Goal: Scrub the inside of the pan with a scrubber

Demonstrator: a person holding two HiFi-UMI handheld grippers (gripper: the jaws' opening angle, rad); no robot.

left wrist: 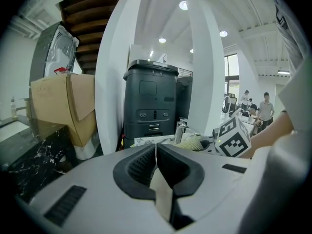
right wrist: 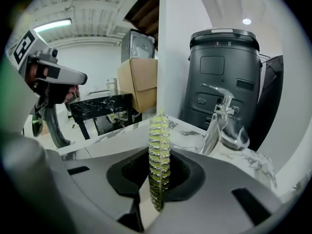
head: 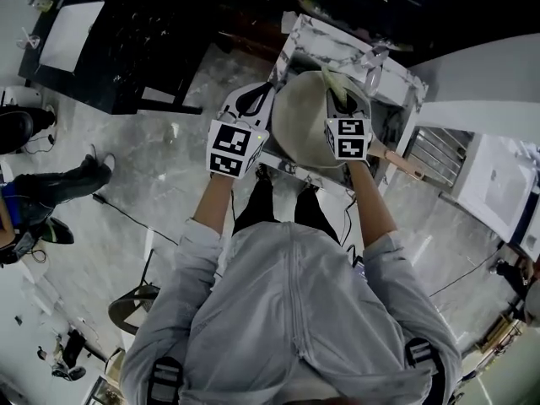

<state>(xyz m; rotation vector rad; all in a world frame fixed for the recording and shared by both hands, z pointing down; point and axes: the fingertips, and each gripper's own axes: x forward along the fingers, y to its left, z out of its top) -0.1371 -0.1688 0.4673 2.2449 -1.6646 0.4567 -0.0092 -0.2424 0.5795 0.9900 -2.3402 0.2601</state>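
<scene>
In the head view a round, pale pan [head: 304, 123] is held up over the marble sink [head: 316, 32], its wooden handle [head: 398, 160] pointing right. My left gripper [head: 263, 99] is at the pan's left rim. In the left gripper view its pads [left wrist: 141, 167] are shut on a thin edge of the pan [left wrist: 163, 195]. My right gripper [head: 337, 99] is over the pan's right side and is shut on a yellow-green mesh scrubber [head: 336, 84]. In the right gripper view the scrubber [right wrist: 158, 147] stands upright between the jaws of the right gripper [right wrist: 157, 172].
A chrome faucet [right wrist: 219, 113] rises from the marble counter [right wrist: 190, 130] on the right. Behind it stands a dark bin [right wrist: 226, 77], also seen as the dark bin [left wrist: 151, 101] beside a cardboard box [left wrist: 63, 106]. A black table [head: 118, 32] is at the far left.
</scene>
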